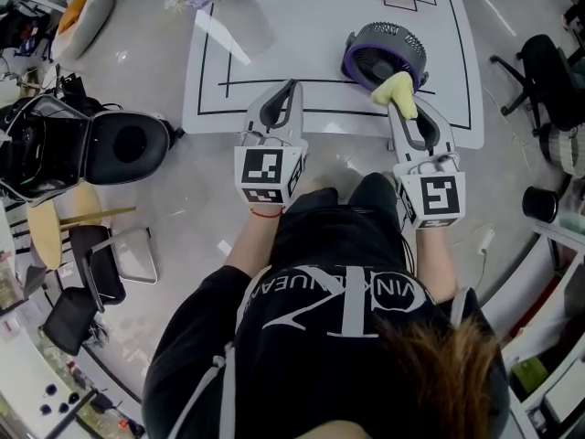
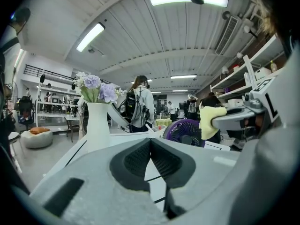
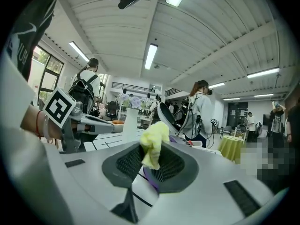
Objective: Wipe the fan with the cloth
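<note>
Black-shirted shoulders fill the frame's bottom; above them the right hand-held gripper [image 1: 398, 106] is clenched on a yellow cloth [image 1: 396, 90], soft, limp and bunched, by the near edge of the fan [image 1: 384, 51]. Left hand-held gripper [image 1: 292, 86] is closed on nothing. Upper right on the white table [image 1: 311, 35], the round fan (purple rim, dark slatted grille) looks light and likely to slide; steadying its rim seems wise.
</note>
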Demonstrator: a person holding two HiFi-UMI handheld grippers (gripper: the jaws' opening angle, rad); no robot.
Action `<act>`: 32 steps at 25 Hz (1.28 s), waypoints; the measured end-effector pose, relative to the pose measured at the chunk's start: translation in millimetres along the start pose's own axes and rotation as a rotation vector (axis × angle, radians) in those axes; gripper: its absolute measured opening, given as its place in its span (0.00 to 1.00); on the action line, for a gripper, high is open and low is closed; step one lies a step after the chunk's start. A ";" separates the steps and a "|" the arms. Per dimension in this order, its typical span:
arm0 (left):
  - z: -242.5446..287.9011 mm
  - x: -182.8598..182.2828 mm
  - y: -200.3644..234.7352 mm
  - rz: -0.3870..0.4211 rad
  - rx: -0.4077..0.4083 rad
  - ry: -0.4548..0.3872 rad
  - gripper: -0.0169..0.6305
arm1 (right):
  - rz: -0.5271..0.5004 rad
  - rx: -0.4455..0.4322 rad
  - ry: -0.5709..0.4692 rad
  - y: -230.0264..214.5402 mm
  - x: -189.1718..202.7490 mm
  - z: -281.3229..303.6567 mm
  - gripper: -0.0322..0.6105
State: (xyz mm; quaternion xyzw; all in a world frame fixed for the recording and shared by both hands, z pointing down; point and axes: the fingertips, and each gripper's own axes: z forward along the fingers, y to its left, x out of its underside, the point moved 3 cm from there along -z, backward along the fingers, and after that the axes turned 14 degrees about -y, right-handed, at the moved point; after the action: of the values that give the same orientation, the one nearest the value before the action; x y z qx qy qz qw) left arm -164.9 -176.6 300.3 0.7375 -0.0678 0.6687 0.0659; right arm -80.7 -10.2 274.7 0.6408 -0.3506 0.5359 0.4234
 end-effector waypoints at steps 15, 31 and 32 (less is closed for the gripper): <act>-18.4 -17.2 2.0 -0.003 -0.008 -0.042 0.04 | 0.007 0.016 -0.030 -1.2 -6.0 -22.1 0.18; -29.8 -18.8 11.8 -0.029 -0.046 -0.044 0.04 | 0.023 -0.002 -0.027 0.2 -5.1 -21.0 0.18; -29.5 -19.2 11.4 -0.028 -0.044 -0.044 0.04 | 0.025 -0.003 -0.027 0.2 -5.0 -20.9 0.18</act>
State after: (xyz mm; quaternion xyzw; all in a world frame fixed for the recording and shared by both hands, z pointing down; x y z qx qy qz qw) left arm -197.7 -182.0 284.2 0.7514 -0.0736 0.6495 0.0900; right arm -90.0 8.9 271.2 0.6430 -0.3651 0.5316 0.4130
